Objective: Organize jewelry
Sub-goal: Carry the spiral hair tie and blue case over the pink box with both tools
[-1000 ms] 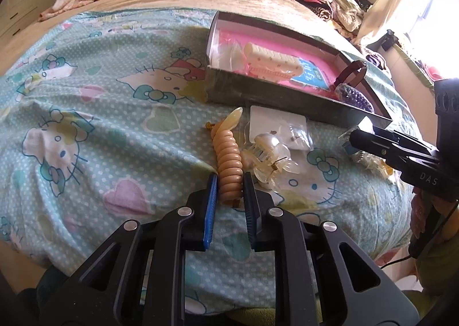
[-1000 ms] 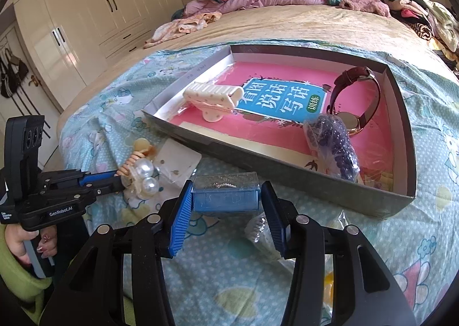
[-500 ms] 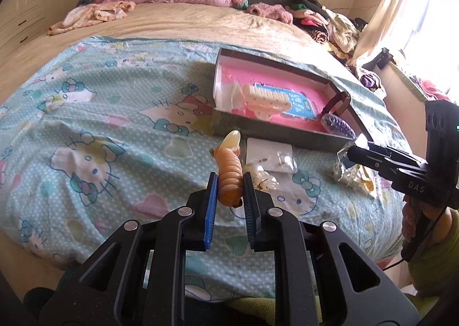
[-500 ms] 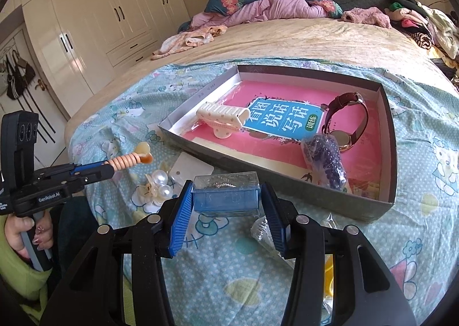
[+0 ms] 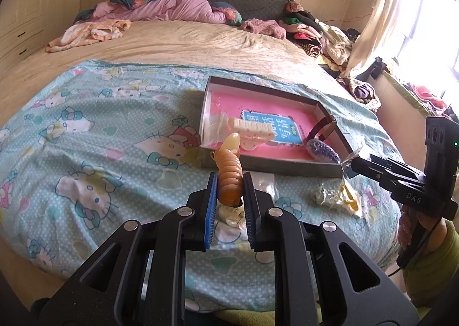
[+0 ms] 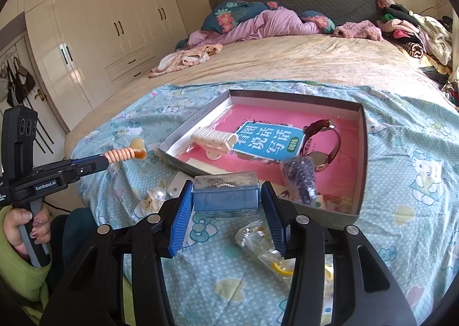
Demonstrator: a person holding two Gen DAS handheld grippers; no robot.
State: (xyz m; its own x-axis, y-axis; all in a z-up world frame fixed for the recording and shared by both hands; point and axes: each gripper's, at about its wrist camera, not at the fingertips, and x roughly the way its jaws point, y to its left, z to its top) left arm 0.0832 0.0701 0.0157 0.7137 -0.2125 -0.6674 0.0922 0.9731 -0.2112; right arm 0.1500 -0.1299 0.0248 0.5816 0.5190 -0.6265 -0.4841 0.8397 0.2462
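Mid-task, roughly half done by my read. Left claw (image 5: 228,192) clamped tight on an orange spiral hair tie (image 5: 229,179), held up off the bedspread. Right claw (image 6: 225,205) closed on a small clear-lidded blue jewelry box (image 6: 226,194), also lifted; whether the pads fully touch its sides is hard to tell.

Ahead of both claws sits the grey tray with pink lining (image 6: 362,154). Already inside: cream hair clip (image 6: 214,139), watch with brown strap (image 6: 322,151), bagged purple bead piece (image 6: 301,177).

Left on the bedspread (image 5: 100,131): pearl hair claw (image 6: 153,197) below and left of the right claw, a white earring card (image 5: 265,182) just ahead of the left claw, and clear bagged trinkets (image 6: 264,242) under the right claw.

Both held items likely go into the tray next.
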